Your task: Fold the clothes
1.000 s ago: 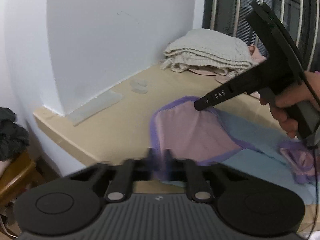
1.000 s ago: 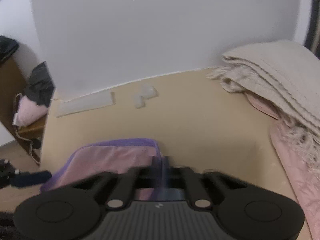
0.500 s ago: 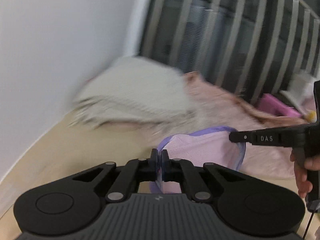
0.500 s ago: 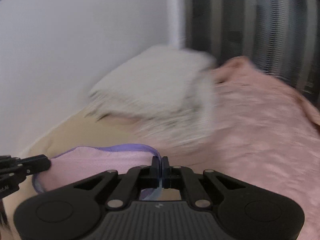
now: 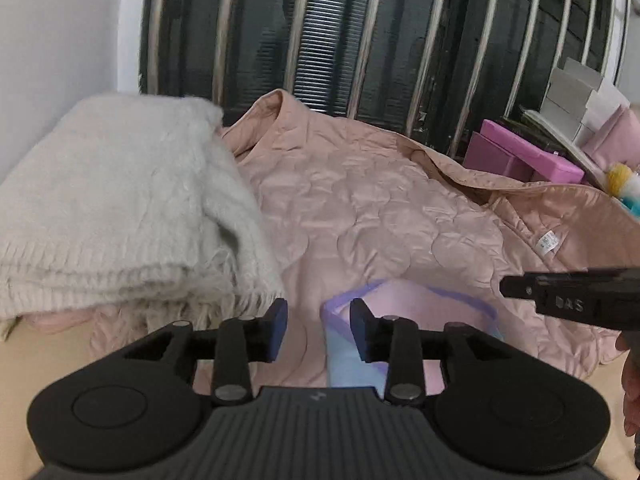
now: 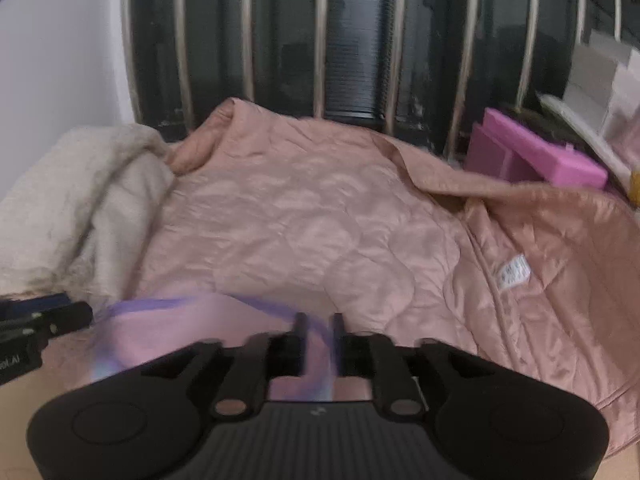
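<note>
A small pink garment with purple trim [image 5: 404,304] lies folded over, its light blue side [image 5: 348,360] showing, partly on a quilted pink jacket [image 5: 360,200]. My left gripper [image 5: 319,330] is open, its fingers apart just above the garment's near edge. My right gripper [image 6: 319,338] is open too, its jaws a small way apart over the same garment [image 6: 172,332], blurred by motion. The right gripper's tip shows in the left wrist view [image 5: 560,296]. The left gripper's tip shows at the left edge of the right wrist view [image 6: 44,320].
A folded cream knit sweater [image 5: 112,208] lies to the left on the beige tabletop [image 5: 36,364]. A barred dark window [image 5: 360,32] is behind. Pink boxes [image 5: 520,156] and stacked grey boxes [image 5: 580,96] stand at the back right.
Both grippers carried the garment's edge away from the white wall towards the jacket, then opened and let it go. It now lies folded over.
</note>
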Tool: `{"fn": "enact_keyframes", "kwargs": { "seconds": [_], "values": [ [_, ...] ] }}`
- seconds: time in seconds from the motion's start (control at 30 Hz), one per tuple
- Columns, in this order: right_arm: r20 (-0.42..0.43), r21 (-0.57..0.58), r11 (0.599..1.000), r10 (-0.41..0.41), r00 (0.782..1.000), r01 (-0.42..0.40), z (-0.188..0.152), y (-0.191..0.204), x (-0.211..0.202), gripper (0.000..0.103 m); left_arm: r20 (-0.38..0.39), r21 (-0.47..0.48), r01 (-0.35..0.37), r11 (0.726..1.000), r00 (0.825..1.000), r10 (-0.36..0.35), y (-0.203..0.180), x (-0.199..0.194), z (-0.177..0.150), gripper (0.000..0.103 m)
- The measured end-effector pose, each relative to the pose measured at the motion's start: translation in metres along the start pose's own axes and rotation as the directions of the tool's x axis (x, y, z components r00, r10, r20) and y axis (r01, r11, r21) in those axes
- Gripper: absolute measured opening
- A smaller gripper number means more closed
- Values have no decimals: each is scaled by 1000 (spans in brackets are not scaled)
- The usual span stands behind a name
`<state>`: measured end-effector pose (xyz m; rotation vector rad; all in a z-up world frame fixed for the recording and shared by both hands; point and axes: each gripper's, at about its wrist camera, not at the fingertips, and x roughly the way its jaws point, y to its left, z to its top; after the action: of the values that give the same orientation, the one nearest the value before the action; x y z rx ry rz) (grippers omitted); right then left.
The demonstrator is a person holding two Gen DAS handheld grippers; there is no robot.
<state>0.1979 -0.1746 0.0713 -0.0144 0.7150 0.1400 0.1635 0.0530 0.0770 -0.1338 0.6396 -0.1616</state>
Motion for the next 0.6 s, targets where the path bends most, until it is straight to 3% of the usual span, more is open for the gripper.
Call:
{"fn": "enact_keyframes", "kwargs": {
  "seconds": [0.1, 0.13, 0.17, 0.27, 0.37, 0.43, 0.5, 0.53, 0.6],
  "values": [
    [69, -30, 997, 74, 995, -72, -27, 5, -47, 27, 20, -38, 101, 994, 995, -100, 7, -50, -18, 42],
    [114, -56, 992, 118, 986, -112, -41, 8, -74, 34, 27, -18, 168, 986, 986, -167, 4, -74, -30, 49],
    [117, -99, 980, 182, 976, -171, -60, 10, -93, 37, 18, 14, 222, 975, 975, -223, 0, -94, -46, 55],
    [75, -192, 924, 351, 933, -332, -119, 11, -136, 34, -59, 110, 296, 949, 955, -291, -16, -134, -102, 57],
    [2, -155, 890, 433, 901, -428, -174, 6, -152, 27, -149, 161, 300, 940, 949, -278, -27, -149, -153, 57],
    [-20, -104, 885, 454, 891, -453, -195, 4, -151, 27, -163, 157, 263, 952, 958, -238, -30, -147, -167, 57],
    [-7, -90, 882, 463, 886, -462, -203, 7, -148, 21, -182, 141, 249, 958, 958, -222, -31, -140, -170, 47],
    [-4, -82, 877, 475, 880, -473, -204, 9, -146, 15, -185, 140, 244, 960, 959, -217, -31, -138, -172, 36],
    [-21, -49, 877, 478, 878, -479, -207, 13, -139, 8, -190, 136, 235, 962, 960, -208, -33, -136, -174, 34]
  ]
}}
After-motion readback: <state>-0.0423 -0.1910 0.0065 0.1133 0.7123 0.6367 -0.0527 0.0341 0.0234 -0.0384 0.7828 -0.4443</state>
